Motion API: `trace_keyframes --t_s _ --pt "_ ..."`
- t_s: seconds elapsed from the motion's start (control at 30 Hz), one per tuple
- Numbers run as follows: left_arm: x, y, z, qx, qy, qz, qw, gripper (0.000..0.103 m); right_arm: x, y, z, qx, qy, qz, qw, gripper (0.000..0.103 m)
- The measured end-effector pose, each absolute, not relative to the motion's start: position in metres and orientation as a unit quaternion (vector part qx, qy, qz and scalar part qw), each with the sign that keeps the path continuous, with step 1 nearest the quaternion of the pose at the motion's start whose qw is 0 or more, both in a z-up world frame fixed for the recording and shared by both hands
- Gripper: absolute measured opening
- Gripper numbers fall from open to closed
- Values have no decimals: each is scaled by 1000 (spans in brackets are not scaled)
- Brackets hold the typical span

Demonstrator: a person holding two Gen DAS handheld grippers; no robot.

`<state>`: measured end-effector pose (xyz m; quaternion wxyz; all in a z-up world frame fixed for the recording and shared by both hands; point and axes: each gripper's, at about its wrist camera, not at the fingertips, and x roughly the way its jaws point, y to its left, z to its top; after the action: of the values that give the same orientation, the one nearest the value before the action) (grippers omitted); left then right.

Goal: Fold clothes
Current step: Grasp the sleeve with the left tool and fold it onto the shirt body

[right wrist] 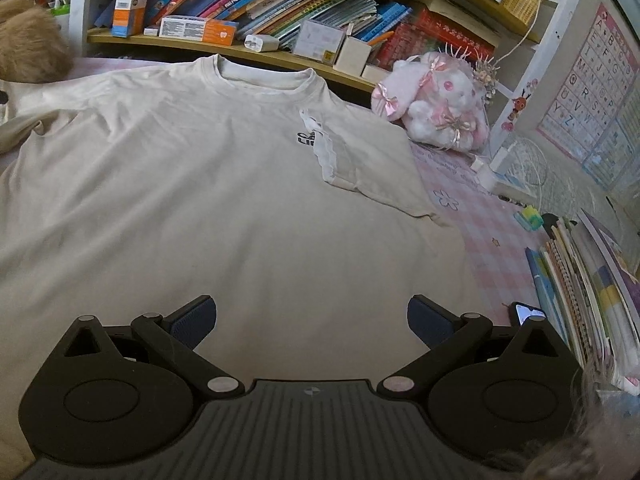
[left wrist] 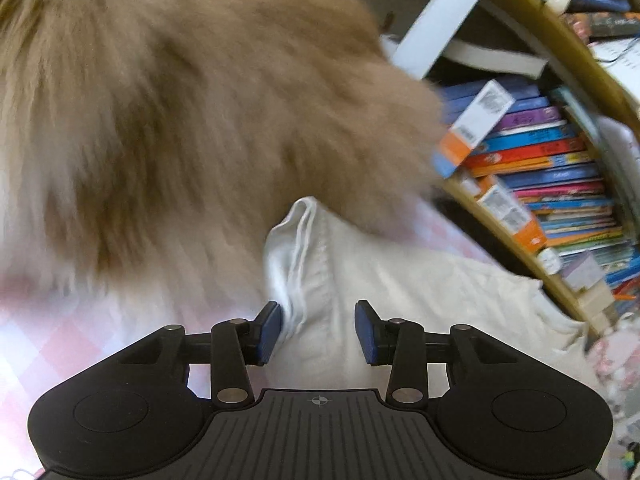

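Note:
A cream T-shirt lies front up on a pink checked sheet, collar toward the bookshelf. Its right sleeve is folded in over the chest and covers part of a black logo. My right gripper hovers wide open over the shirt's lower part, with nothing between its fingers. In the left wrist view, my left gripper straddles the other sleeve. Its jaws are partly narrowed and the pads stand apart. The left pad touches the white hem.
A fluffy brown plush sits just behind the left sleeve and appears again at the far left. A bookshelf runs along the back. A pink plush rabbit, stacked books and a phone crowd the right side.

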<state>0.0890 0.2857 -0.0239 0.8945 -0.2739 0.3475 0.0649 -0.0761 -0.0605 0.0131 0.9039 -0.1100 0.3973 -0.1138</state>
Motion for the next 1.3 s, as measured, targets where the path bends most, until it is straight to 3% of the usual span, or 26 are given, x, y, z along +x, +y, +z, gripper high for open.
trace_keyframes --t_s 0.1,0.17,0.2,0.23,0.53,0.73,0.97,1.1,1.2,1.27,1.3 --pt "89 286 -25 -270 345 78 896 38 -77 -62 13 -112 400 -112 903 103" --pt "89 286 -26 -270 345 82 895 24 -78 -65 12 -114 402 -111 902 103" --pt "90 286 -27 -270 348 82 894 9 -78 -67 12 -113 404 -111 901 103" --pt "91 286 -28 -271 350 83 893 5 -79 -69 12 -113 405 -112 901 103" --pt "70 247 24 -248 288 64 923 4 -70 -96 8 -102 403 -92 905 103" --pt "99 189 62 -197 265 31 943 4 -64 -124 5 -86 395 -62 912 103" --pt "154 103 54 -156 280 15 947 4 -66 -175 0 -49 398 -61 914 103" --pt "175 46 21 -123 349 -14 929 10 -71 -200 -3 -37 402 -67 913 103" --pt "166 23 7 -112 379 -59 916 28 -73 -214 -4 -33 404 -69 911 103" --pt "147 19 7 -102 376 -80 917 53 -71 -223 -6 -29 405 -69 911 103" --pt "136 19 8 -96 370 -89 920 58 -70 -226 -7 -27 405 -69 911 103"
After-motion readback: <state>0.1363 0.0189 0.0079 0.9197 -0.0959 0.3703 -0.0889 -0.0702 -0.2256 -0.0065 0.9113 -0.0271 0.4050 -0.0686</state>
